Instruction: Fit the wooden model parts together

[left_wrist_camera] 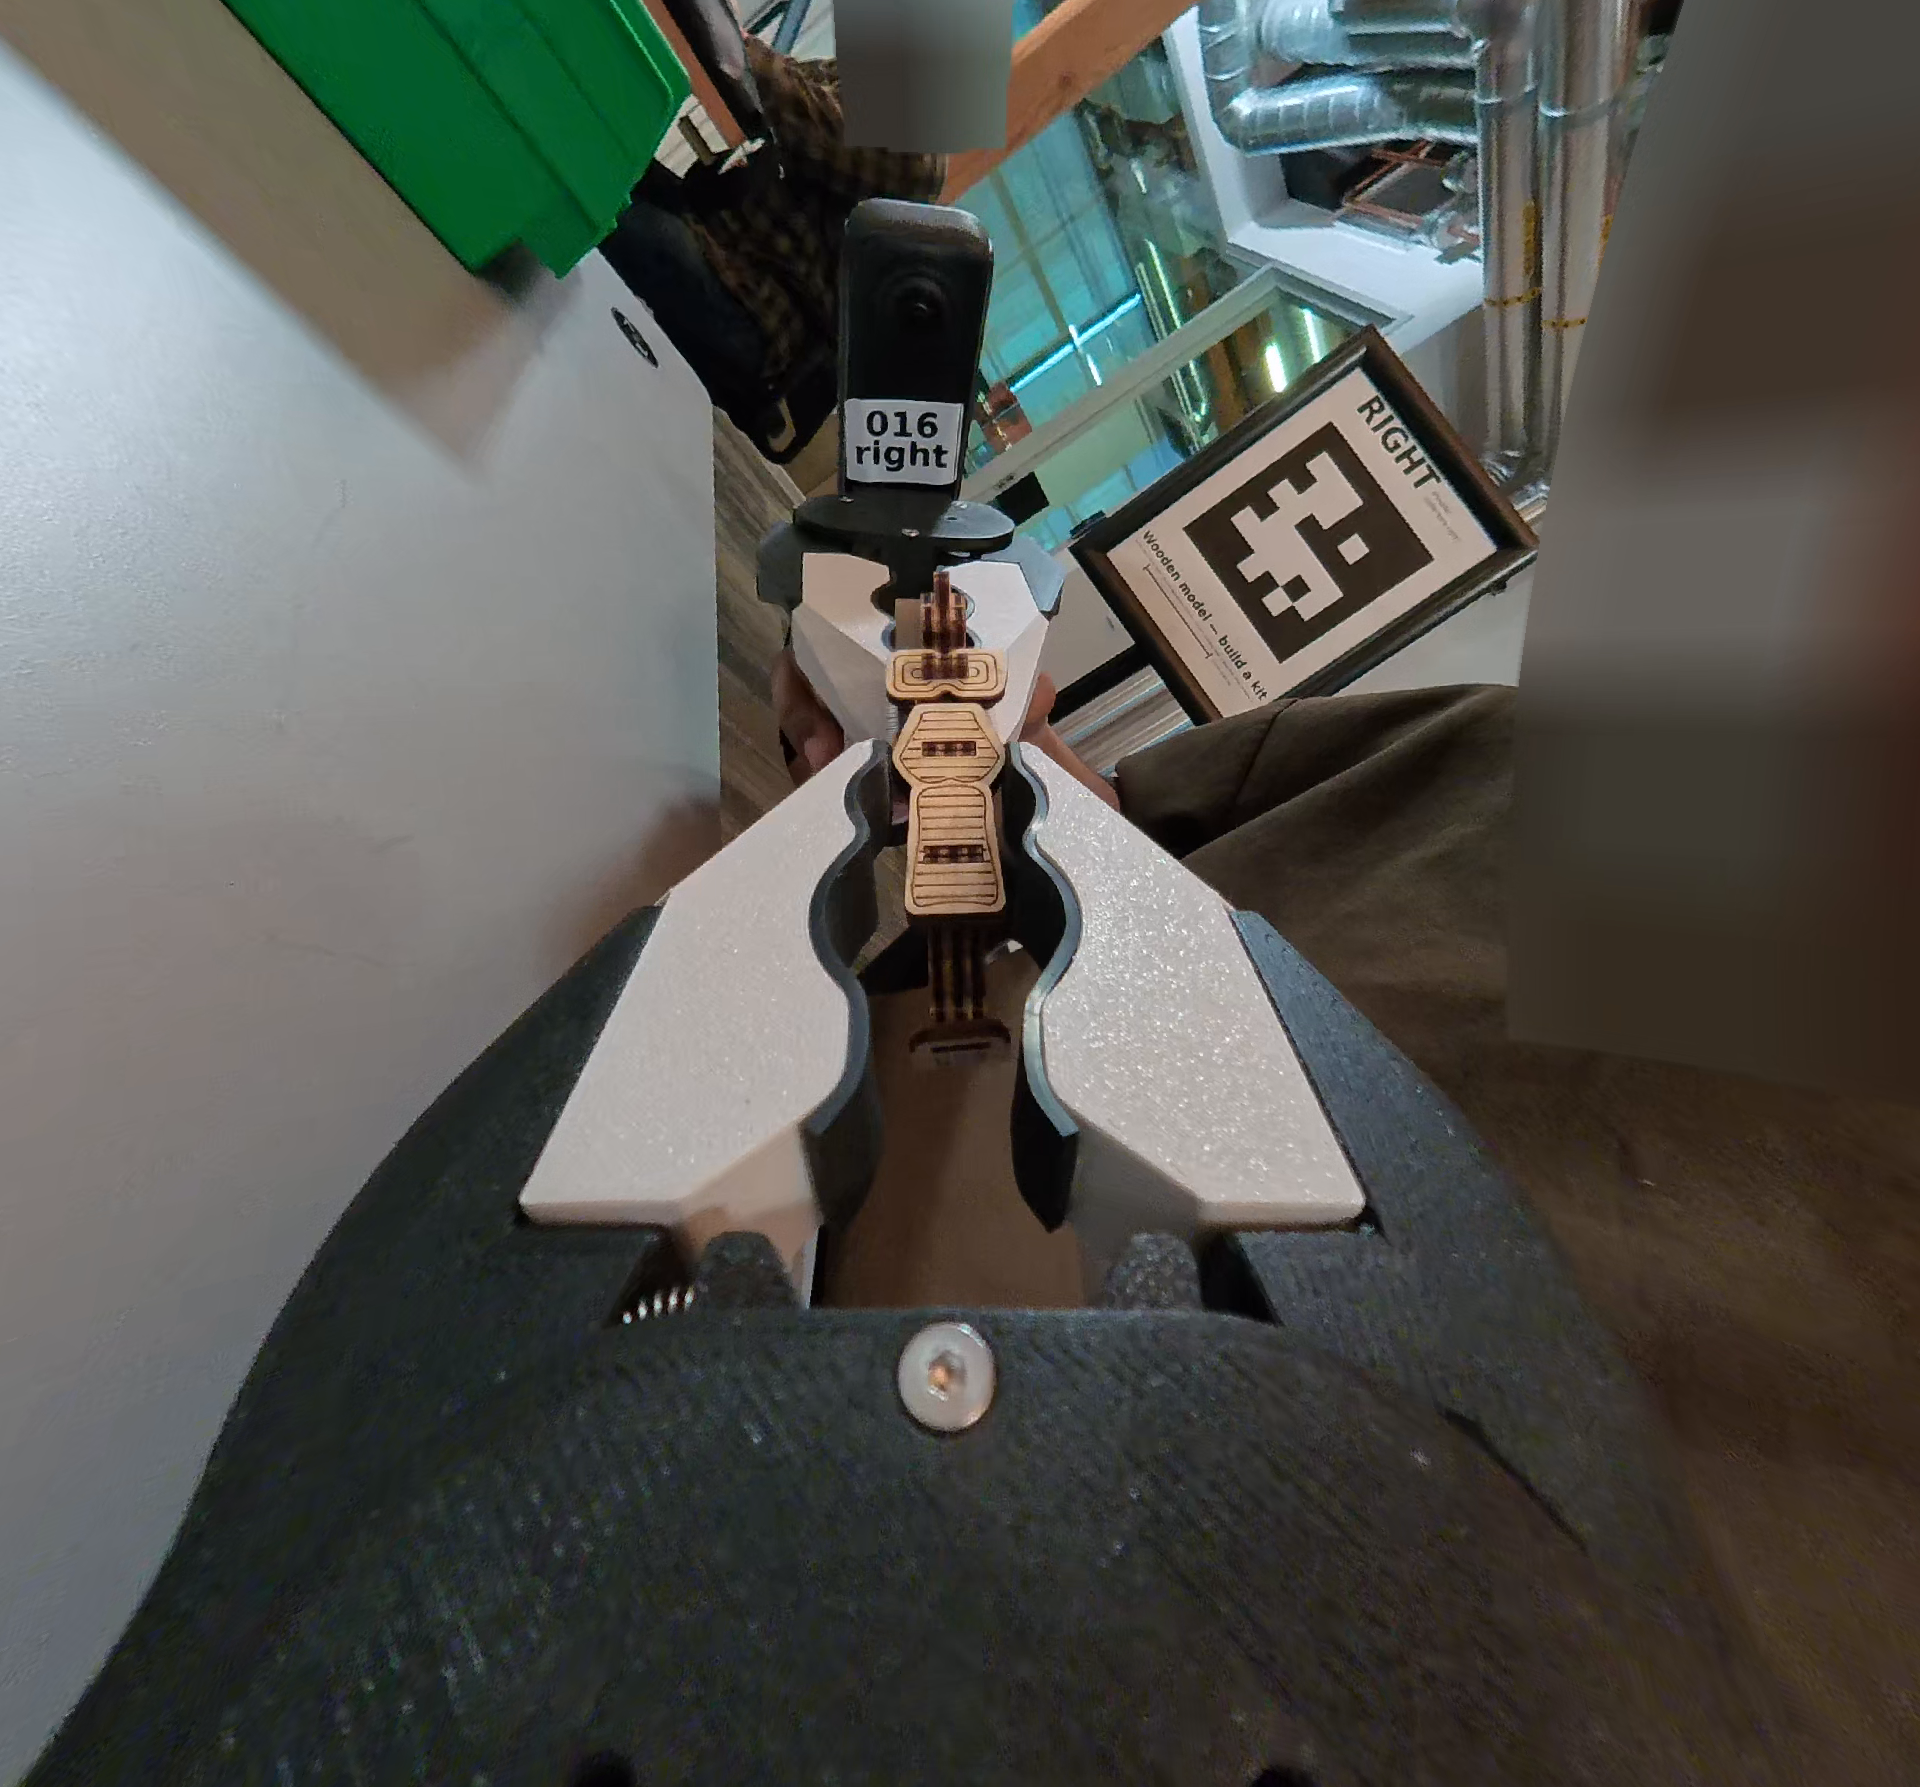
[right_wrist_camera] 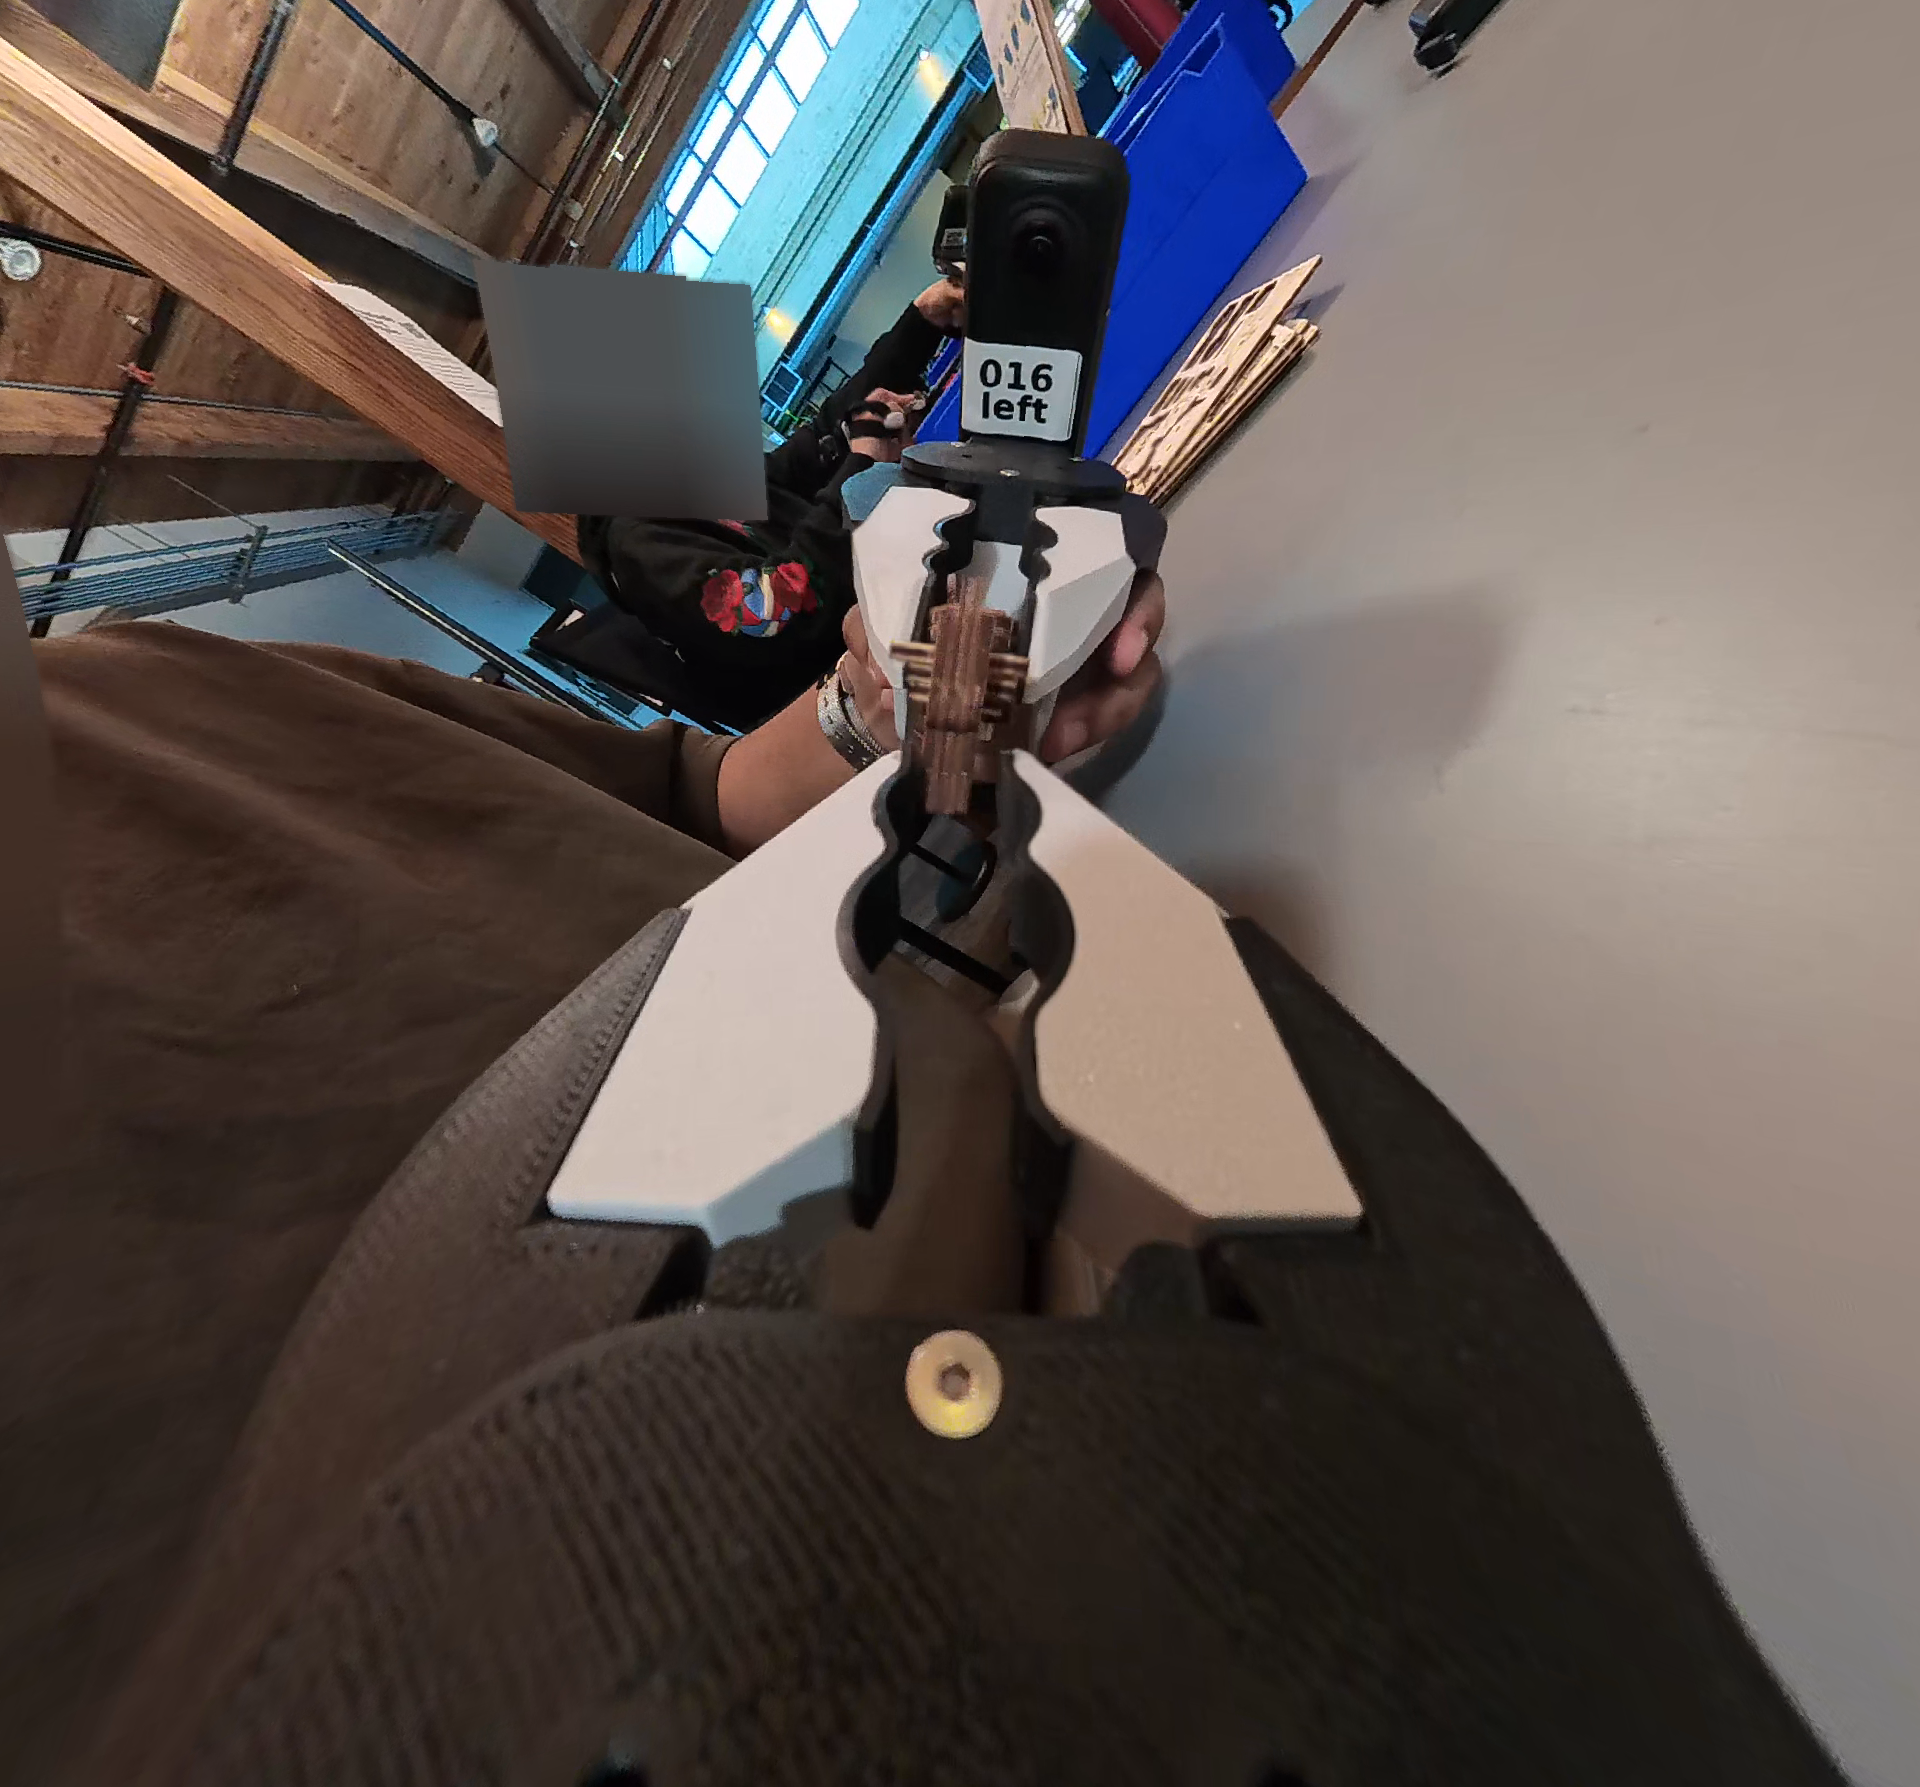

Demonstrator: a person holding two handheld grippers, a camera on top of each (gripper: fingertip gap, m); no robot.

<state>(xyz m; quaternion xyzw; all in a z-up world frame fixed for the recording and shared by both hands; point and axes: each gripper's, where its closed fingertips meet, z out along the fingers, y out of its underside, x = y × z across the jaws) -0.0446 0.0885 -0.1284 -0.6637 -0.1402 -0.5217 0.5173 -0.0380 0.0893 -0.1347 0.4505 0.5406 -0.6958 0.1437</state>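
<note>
A small wooden model (left_wrist_camera: 951, 833), made of thin laser-cut plates slotted onto dark ribs, is held in the air between both grippers. My left gripper (left_wrist_camera: 948, 761) is shut on its near end, white fingers (left_wrist_camera: 727, 989) on either side. My right gripper (left_wrist_camera: 940, 625) faces it and grips the far end. In the right wrist view the model (right_wrist_camera: 961, 688) shows edge-on with its ribs and tabs. My right gripper (right_wrist_camera: 956, 776) is shut on it there, and the left gripper (right_wrist_camera: 982, 594) holds the other end, with a hand around its body.
The grey table (left_wrist_camera: 260, 698) runs along one side and also shows in the right wrist view (right_wrist_camera: 1558, 802). On it are a green bin (left_wrist_camera: 416, 54), a framed marker sign (left_wrist_camera: 1299, 532), a blue bin (right_wrist_camera: 1195, 179) and stacked wooden sheets (right_wrist_camera: 1226, 387). Another person (right_wrist_camera: 727, 584) sits opposite.
</note>
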